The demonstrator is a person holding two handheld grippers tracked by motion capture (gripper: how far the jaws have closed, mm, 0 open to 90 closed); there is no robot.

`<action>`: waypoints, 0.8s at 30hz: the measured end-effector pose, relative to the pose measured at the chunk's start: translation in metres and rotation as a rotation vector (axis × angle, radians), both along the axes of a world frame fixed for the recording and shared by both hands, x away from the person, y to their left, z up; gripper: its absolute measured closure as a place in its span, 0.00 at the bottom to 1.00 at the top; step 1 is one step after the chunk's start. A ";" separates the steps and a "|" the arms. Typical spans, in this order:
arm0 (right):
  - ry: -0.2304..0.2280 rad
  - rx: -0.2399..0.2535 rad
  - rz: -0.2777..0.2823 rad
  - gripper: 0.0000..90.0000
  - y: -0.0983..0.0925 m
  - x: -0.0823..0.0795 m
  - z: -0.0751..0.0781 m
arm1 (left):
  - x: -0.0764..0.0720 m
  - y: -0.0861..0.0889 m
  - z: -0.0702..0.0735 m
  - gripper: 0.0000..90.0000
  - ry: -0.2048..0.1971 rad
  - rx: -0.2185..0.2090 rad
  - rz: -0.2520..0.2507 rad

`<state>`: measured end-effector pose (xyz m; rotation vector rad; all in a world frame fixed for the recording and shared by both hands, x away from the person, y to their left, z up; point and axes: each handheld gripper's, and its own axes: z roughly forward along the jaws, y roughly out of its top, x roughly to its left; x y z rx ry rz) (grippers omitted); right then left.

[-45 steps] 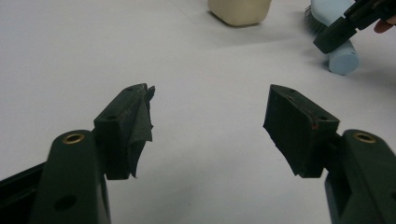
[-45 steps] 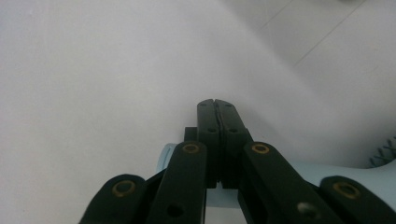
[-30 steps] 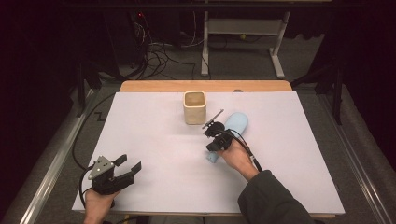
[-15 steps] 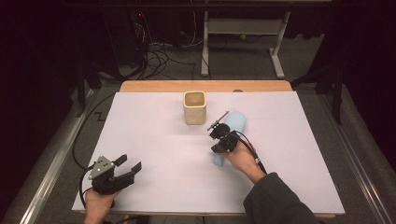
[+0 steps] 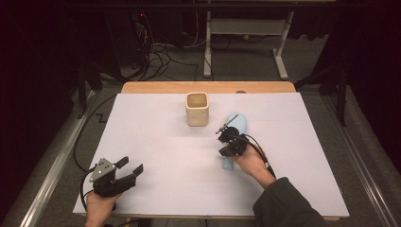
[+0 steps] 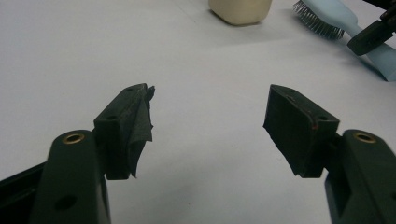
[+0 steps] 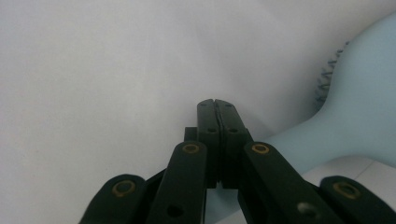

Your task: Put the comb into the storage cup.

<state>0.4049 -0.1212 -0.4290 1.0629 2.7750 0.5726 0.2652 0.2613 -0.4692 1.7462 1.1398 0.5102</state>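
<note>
Left gripper (image 5: pixel 135 171) parked near the desk's (image 5: pixel 302 189) near-left corner, fingers (image 6: pixel 128 128) apart with nothing between them, likely idling out of the way. Cream cup (image 5: pixel 196 108) stands upright near the far edge, centre, mouth up, probably the drop target. Light blue hairbrush (image 5: pixel 235 127) lies flat just right of the cup, bristles sideways. Right gripper (image 5: pixel 226 136) hovers over its handle, fingers (image 7: pixel 217 122) pressed together, gripping nothing; must open before a grasp.
</note>
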 end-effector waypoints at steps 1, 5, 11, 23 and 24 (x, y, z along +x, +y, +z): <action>0.005 0.000 -0.011 1.00 0.000 -0.001 0.000 | 0.000 0.000 0.000 0.36 0.000 0.001 0.000; 0.004 -0.006 -0.010 1.00 -0.003 -0.002 0.000 | 0.000 0.000 0.000 0.36 0.002 0.001 0.000; -0.002 -0.015 -0.008 1.00 -0.009 -0.004 0.000 | 0.000 0.000 0.000 0.36 0.002 0.001 -0.002; -0.010 -0.034 -0.031 1.00 -0.022 -0.007 0.001 | 0.000 0.000 0.000 0.36 -0.002 0.000 0.003; -0.017 -0.034 -0.024 1.00 -0.023 -0.006 0.000 | 0.000 0.000 0.000 0.36 -0.005 -0.002 0.005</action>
